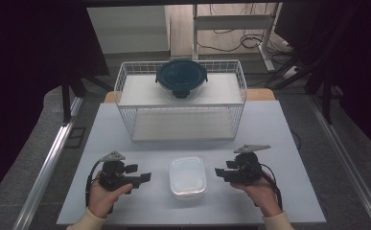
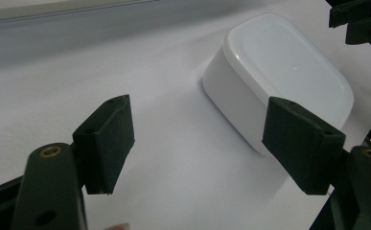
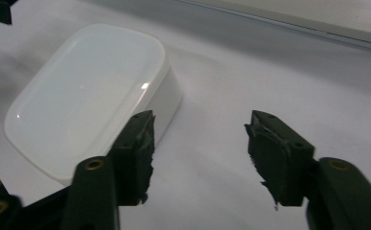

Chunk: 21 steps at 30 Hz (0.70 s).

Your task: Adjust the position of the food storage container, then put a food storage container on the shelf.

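Both hands sit at six o'clock, the left gripper (image 1: pixel 145 178) and right gripper (image 1: pixel 219 171) with fingers spread wide, holding nothing. The white container (image 1: pixel 188 177) rests between them on the counter (image 1: pixel 269 134); I'd close in level, squeezing its opposite sides evenly.

The high view looked down from above the table (image 1: pixel 269 134). Each gripper view sat low and close, and all three shared the white box (image 1: pixel 188 177).
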Each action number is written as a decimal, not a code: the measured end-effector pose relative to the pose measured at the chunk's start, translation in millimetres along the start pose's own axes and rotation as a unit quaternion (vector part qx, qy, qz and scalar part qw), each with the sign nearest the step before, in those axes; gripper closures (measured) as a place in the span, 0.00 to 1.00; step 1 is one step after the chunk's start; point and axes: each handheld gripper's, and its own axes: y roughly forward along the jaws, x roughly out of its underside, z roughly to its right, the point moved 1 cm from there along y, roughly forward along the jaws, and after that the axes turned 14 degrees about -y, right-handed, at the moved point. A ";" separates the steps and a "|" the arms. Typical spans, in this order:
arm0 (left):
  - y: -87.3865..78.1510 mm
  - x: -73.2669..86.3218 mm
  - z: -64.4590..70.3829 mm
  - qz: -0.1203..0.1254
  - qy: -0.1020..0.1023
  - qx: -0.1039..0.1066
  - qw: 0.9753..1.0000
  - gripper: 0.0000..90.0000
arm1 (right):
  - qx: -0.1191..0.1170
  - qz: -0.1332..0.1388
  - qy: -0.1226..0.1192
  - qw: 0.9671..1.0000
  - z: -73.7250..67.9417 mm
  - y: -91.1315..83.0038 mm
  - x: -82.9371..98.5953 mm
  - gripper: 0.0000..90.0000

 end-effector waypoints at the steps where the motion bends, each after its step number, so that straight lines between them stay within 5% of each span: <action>1: -0.6 -0.2 -0.1 0.001 -0.001 0.000 1.000 0.29 | -0.005 0.002 0.005 1.000 -1.6 2.1 -0.9 0.40; 21: -7.0 -3.8 9.0 0.021 -0.018 0.013 1.000 0.28 | -0.031 0.010 0.017 0.999 -10.2 0.9 -1.6 0.37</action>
